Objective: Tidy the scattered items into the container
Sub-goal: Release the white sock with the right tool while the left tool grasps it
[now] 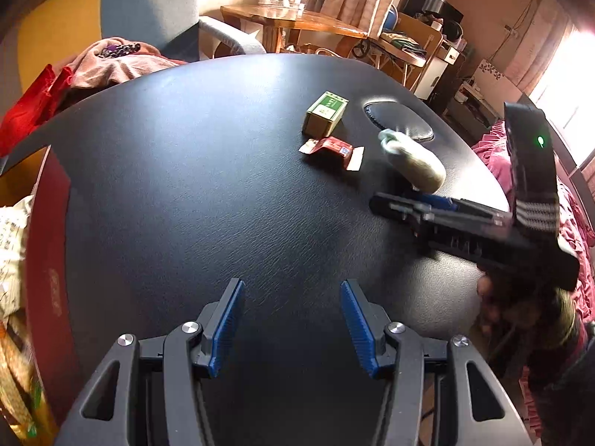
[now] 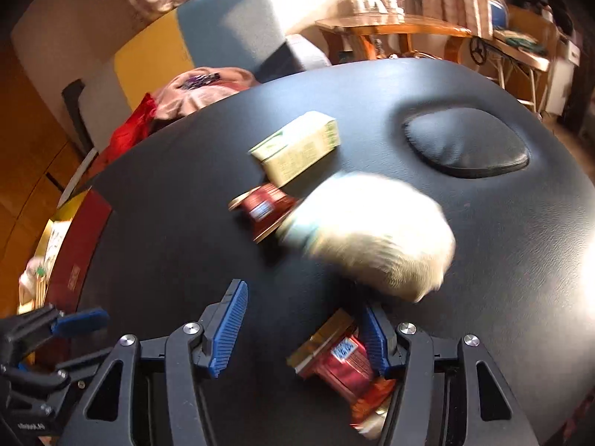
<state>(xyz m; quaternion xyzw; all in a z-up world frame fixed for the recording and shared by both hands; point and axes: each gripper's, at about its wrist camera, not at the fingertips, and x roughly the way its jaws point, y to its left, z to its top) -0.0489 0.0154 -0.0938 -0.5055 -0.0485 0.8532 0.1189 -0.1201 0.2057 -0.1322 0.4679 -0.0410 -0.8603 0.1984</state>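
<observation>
On the black table (image 1: pixel 186 186) lie a green box (image 1: pixel 325 113), a red wrapper snack (image 1: pixel 331 150) and a pale fluffy pouch (image 1: pixel 412 163). My left gripper (image 1: pixel 292 283) hangs open over bare table with nothing between its fingers. My right gripper (image 1: pixel 394 204) reaches in from the right, just short of the pouch. In the right wrist view that gripper (image 2: pixel 302 297) is open. A second red snack packet (image 2: pixel 338 356) lies against its right finger, well apart from the left pad. The blurred pouch (image 2: pixel 372 238), red wrapper (image 2: pixel 267 206) and green box (image 2: pixel 297 146) lie ahead of it.
A red container (image 1: pixel 48 260) holding several packets stands off the table's left edge, also the red container (image 2: pixel 80 238) in the right wrist view. An oval cushioned pad (image 1: pixel 399 119) is set into the table's far right. Clothes, a chair and wooden furniture crowd the room behind.
</observation>
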